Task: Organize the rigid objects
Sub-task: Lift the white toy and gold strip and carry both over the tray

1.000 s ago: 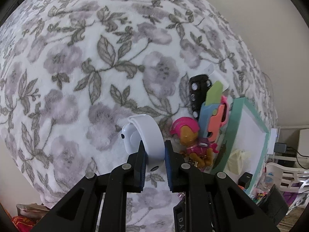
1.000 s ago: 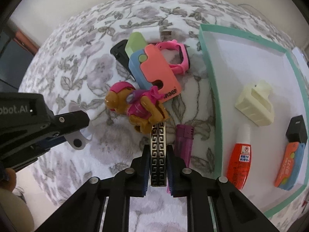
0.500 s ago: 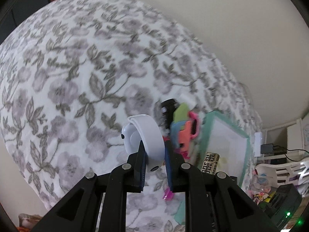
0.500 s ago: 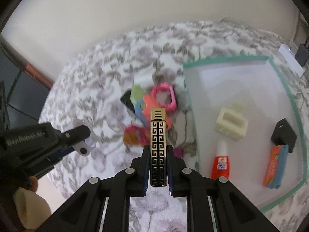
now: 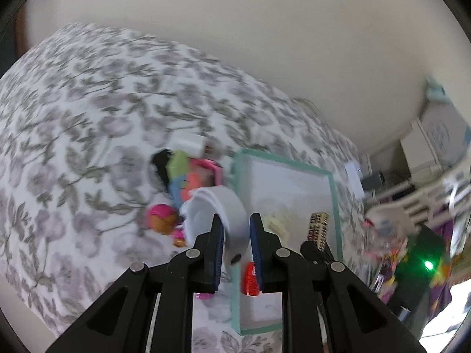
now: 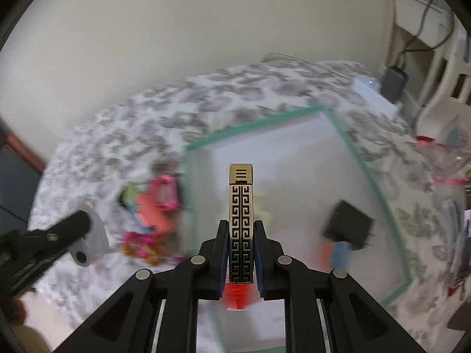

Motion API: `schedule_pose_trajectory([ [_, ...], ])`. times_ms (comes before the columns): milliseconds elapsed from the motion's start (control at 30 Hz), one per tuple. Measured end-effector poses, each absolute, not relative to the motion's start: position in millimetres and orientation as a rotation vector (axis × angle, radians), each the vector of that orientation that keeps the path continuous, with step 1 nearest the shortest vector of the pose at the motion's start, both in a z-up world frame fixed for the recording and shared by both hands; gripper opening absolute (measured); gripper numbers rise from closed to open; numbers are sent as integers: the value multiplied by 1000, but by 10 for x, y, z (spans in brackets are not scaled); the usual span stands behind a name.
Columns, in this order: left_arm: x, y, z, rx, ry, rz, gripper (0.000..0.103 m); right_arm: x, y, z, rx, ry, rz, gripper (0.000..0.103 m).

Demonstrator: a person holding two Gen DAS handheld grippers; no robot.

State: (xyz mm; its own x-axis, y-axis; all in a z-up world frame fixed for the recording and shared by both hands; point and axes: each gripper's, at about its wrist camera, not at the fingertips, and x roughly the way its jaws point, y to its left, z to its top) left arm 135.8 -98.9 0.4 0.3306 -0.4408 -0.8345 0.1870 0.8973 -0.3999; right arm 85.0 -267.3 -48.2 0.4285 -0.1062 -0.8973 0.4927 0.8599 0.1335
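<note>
My left gripper (image 5: 235, 226) is shut on a white rounded plastic piece (image 5: 226, 206), held up over the left rim of the teal-edged tray (image 5: 294, 167). My right gripper (image 6: 240, 232) is shut on a gold and black patterned lighter (image 6: 240, 206), upright above the tray (image 6: 253, 123). The lighter (image 5: 318, 229) and the right gripper show at the right of the left wrist view. The left gripper with the white piece (image 6: 91, 238) shows at the left of the right wrist view. A pile of toys (image 5: 188, 176) lies on the floral bedspread just left of the tray.
Inside the tray lie a black block (image 6: 347, 223), an orange and blue item (image 6: 338, 253), a cream clip (image 5: 276, 223) and a red-labelled tube (image 6: 237, 294). A toy dog with pink hat (image 5: 162, 217) lies by the pile. Cluttered furniture (image 5: 418, 235) stands right of the bed.
Both grippers have risen and swung right, from beside the toy pile to over the tray, carrying the white piece and the lighter. The views now take in more wall.
</note>
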Motion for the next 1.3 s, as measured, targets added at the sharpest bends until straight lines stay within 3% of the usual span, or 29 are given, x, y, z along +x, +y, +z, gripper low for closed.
schedule_pose_trajectory([
  [367, 1137, -1636, -208, -145, 1219, -605, 18, 628, -3114, -838, 476, 1146, -484, 16],
  [900, 1622, -889, -520, -355, 1310, -393, 18, 645, -3079, -930, 494, 1185, -469, 16],
  [1033, 1656, -930, -572, -316, 1315, -371, 31, 657, -3065, -948, 498, 1189, -456, 16],
  [1300, 1763, -1137, -647, -183, 1287, -368, 43, 683, -3066, -1004, 521, 1202, -442, 16],
])
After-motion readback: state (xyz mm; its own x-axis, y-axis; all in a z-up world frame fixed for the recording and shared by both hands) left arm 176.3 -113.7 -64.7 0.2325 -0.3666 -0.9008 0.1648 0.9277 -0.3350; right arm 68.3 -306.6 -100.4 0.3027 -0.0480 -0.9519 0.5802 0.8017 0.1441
